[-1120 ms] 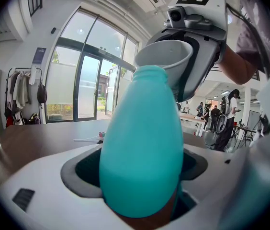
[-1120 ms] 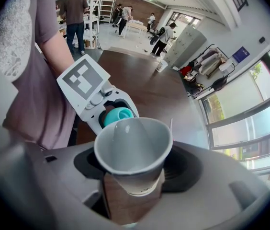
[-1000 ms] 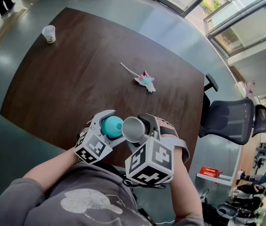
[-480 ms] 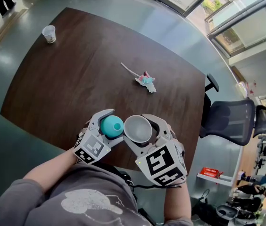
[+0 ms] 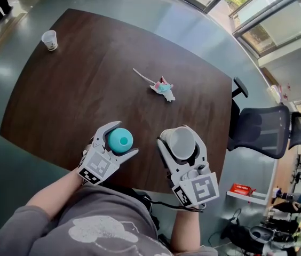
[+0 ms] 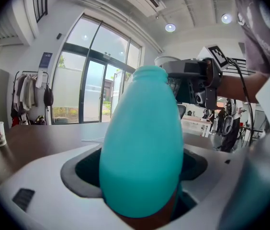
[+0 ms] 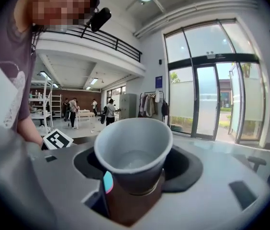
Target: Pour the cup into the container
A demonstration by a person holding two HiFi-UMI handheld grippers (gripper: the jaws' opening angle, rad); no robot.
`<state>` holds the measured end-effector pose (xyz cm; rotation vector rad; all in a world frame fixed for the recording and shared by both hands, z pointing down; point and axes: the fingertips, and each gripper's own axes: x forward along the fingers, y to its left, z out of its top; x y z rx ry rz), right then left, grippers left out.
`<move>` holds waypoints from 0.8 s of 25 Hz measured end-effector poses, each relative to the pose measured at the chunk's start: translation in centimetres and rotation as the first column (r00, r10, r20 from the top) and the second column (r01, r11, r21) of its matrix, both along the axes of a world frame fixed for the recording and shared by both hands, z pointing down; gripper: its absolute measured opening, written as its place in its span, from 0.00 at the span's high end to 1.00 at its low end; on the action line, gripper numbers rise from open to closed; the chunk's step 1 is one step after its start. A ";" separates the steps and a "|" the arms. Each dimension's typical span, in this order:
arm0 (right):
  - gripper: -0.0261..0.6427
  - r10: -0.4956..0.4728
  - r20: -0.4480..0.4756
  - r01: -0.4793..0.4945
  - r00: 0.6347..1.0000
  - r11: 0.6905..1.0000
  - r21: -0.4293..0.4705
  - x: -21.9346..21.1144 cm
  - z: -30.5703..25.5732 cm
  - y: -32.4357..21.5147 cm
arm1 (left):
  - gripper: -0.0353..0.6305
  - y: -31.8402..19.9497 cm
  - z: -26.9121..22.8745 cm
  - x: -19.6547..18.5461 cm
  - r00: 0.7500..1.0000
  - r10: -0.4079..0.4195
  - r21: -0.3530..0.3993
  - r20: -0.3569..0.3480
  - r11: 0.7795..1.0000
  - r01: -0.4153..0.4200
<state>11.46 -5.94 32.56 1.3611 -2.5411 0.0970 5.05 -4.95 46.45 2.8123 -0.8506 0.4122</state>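
At the far left corner of the dark brown table (image 5: 76,89) a small white paper cup (image 5: 49,39) stood upright, well apart from everything else. Near the person's edge of the table, the left gripper (image 5: 121,139) was clenched on the teal container (image 5: 119,141); in the left gripper view the container (image 6: 142,143) filled the gap between both jaws and its rounded neck pointed upward. In the middle of the table lay a crumpled scrap of paper (image 5: 161,87). To the right of the container, and not touching it, the right gripper (image 5: 180,138) was grasping the grey cup (image 5: 182,142), which was upright with its mouth open; in the right gripper view the cup (image 7: 134,152) sat between the jaws. A black office chair (image 5: 260,129) stood beside the table's right edge
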 end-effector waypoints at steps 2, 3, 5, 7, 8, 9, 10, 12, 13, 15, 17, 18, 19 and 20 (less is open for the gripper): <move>0.53 0.024 -0.005 -0.024 1.000 1.000 0.006 0.5 1.3 0.5 | 0.30 -0.2 0.0 -0.4 1.000 -0.010 0.001 0.004 1.000 0.010; 0.53 0.038 -0.002 -0.038 0.999 0.999 0.008 0.6 2.0 0.7 | 0.30 -0.3 -0.1 -0.7 1.000 -0.016 0.002 0.007 1.000 0.016; 0.53 0.075 0.026 -0.076 0.997 0.997 0.025 1.0 3.4 1.0 | 0.30 -0.6 -0.1 -1.4 0.999 -0.033 0.006 0.013 0.999 0.033; 0.53 0.105 0.042 -0.106 0.994 0.994 0.030 1.3 4.9 1.1 | 0.30 -0.9 -0.1 -2.0 0.999 -0.051 0.008 0.017 0.999 0.050; 0.53 0.112 0.042 -0.113 0.993 0.993 0.024 1.3 5.7 1.2 | 0.30 -1.1 -0.1 -2.3 0.998 -0.059 0.009 0.019 0.998 0.059; 0.53 0.115 0.041 -0.116 0.993 0.993 0.015 1.3 6.5 1.2 | 0.30 -1.2 -0.1 -2.6 0.998 -0.067 0.010 0.021 0.998 0.067; 0.53 0.118 0.041 -0.118 0.992 0.993 0.006 1.2 7.1 1.2 | 0.30 -1.3 -0.1 -2.8 0.997 -0.074 0.011 0.023 0.997 0.074; 0.53 0.126 0.044 -0.126 0.991 0.992 -0.007 1.2 8.1 1.3 | 0.30 -1.4 0.1 -3.2 0.996 -0.087 0.013 0.027 0.996 0.086; 0.53 0.131 0.046 -0.131 0.990 0.991 -0.011 1.2 8.5 1.4 | 0.30 -1.5 0.2 -3.4 0.995 -0.092 0.013 0.029 0.996 0.092; 0.53 0.140 0.047 -0.140 0.989 0.990 -0.017 1.2 9.1 1.5 | 0.30 -1.5 0.4 -3.6 0.994 -0.103 0.010 0.033 0.995 0.103; 0.53 0.146 0.047 -0.145 0.988 0.989 -0.024 1.0 9.7 1.5 | 0.30 -1.6 0.6 -3.9 0.993 -0.113 0.009 0.035 0.994 0.112; 0.53 0.146 0.048 -0.145 0.988 0.989 -0.028 0.9 9.9 1.5 | 0.30 -1.6 0.8 -3.9 0.993 -0.117 0.011 0.035 0.993 0.116; 0.53 0.143 0.052 -0.142 0.988 0.989 -0.030 0.7 10.1 1.4 | 0.30 -1.6 0.9 -4.0 0.992 -0.121 0.012 0.035 0.993 0.120; 0.53 0.140 0.057 -0.139 0.988 0.990 -0.030 0.5 10.3 1.4 | 0.30 -1.6 1.1 -4.1 0.992 -0.125 0.013 0.037 0.992 0.124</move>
